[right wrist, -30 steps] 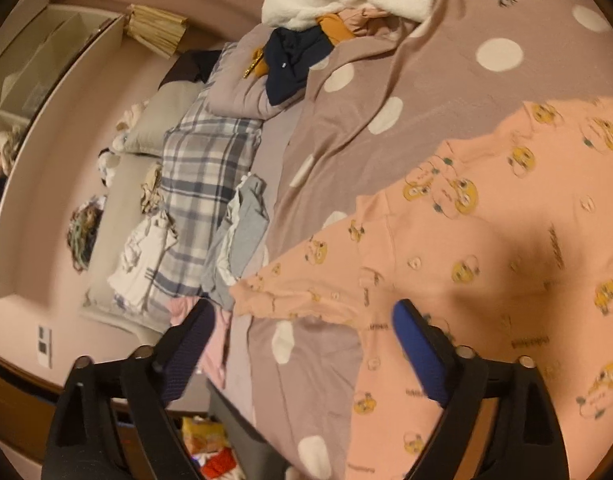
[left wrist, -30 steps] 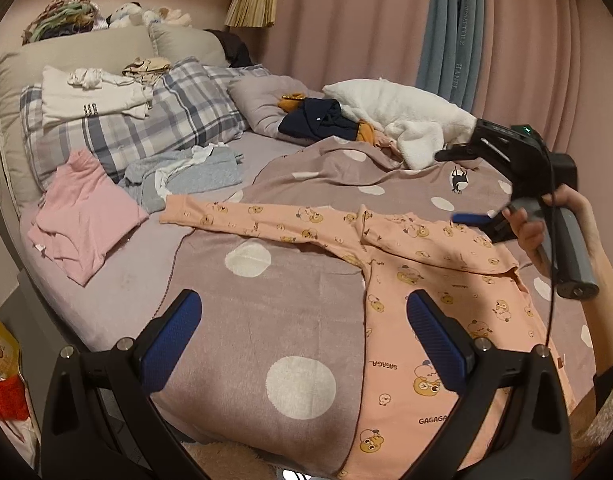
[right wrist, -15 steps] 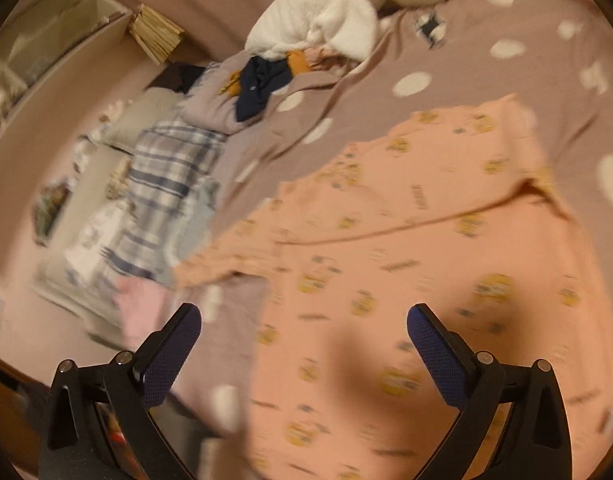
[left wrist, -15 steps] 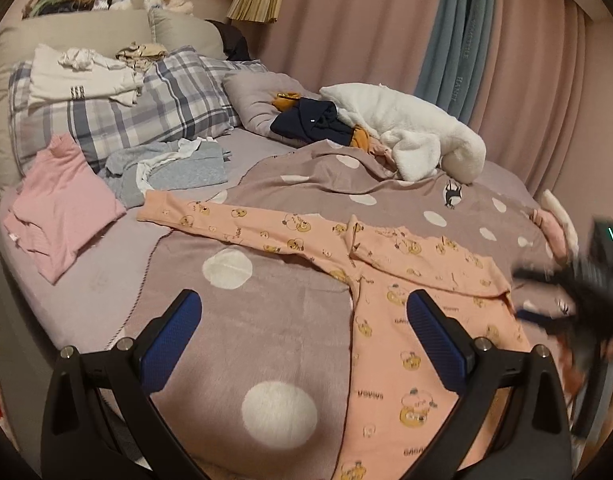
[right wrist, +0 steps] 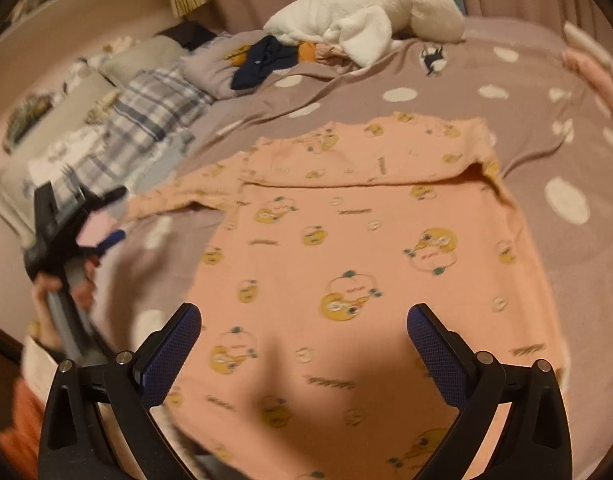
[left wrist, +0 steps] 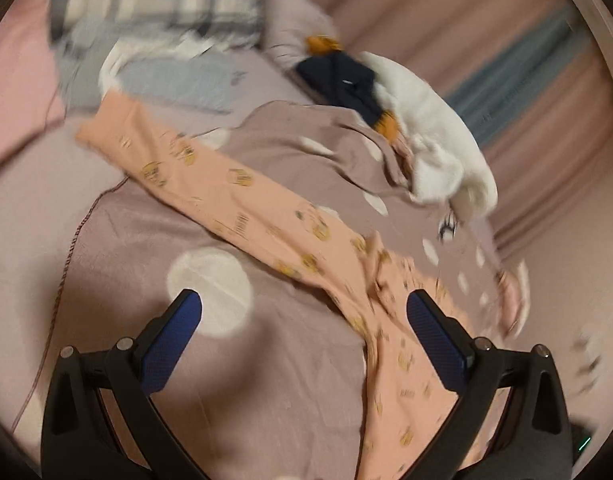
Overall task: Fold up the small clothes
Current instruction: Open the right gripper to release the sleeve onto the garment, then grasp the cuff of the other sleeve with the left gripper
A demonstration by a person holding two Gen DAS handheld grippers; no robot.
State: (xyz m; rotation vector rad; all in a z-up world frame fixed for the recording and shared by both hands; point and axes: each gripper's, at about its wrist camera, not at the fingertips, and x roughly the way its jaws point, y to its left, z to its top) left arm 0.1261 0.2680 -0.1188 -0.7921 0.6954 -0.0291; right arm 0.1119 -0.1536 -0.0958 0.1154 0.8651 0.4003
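A peach long-sleeved top with yellow cartoon prints [right wrist: 346, 240] lies flat on the spotted mauve blanket [right wrist: 446, 92]. One sleeve is folded across its upper part; the other sleeve [left wrist: 226, 192] stretches out to the left. My right gripper [right wrist: 304, 340] is open and empty just above the top's body. My left gripper [left wrist: 304, 332] is open and empty above the blanket near where the stretched sleeve meets the body; it also shows at the left of the right wrist view [right wrist: 86, 220].
A white fluffy blanket [right wrist: 366, 16], dark navy clothes [right wrist: 262, 60], plaid pillows [right wrist: 146, 112] and a grey-blue garment [left wrist: 178, 80] lie at the head of the bed. A pink garment [left wrist: 18, 92] lies at the far left.
My left gripper has swung left and down toward the stretched sleeve. My right gripper has turned to face the top's body squarely. Both stay open.
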